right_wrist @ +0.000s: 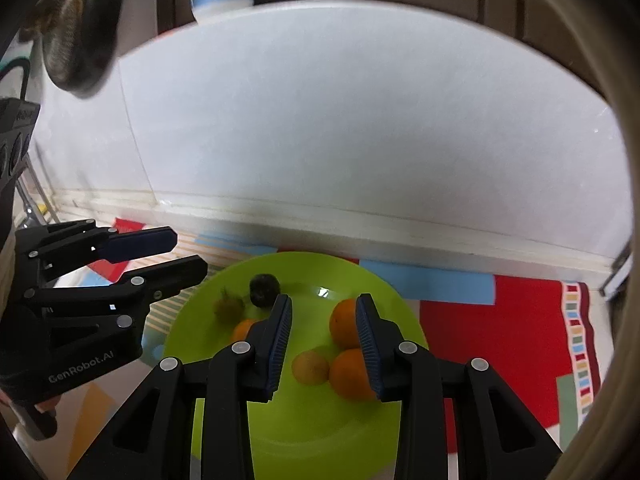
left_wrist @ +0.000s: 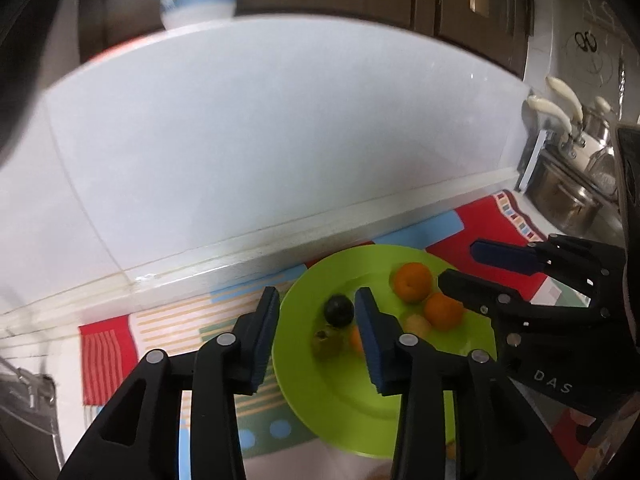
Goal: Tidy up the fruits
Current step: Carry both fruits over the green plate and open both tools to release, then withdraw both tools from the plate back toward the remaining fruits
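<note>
Left gripper: jaws apart, empty, above green plate. Right gripper: likewise parted, nothing held. Step, judged: approach before first pick. Next move: descend, centre on one fruit. Count on plate: two oranges, one dark plum, one greenish fruit, one pale fruit, one small orange piece. Patterned mat beneath.

The letters "D A S" are seen in pale print on the black body of the right gripper, in the left wrist view. "GenRobot.AI" is read in pale letters on the black body of the left gripper, in the right wrist view. A further label at that view's left edge is too cut off to be read.
</note>
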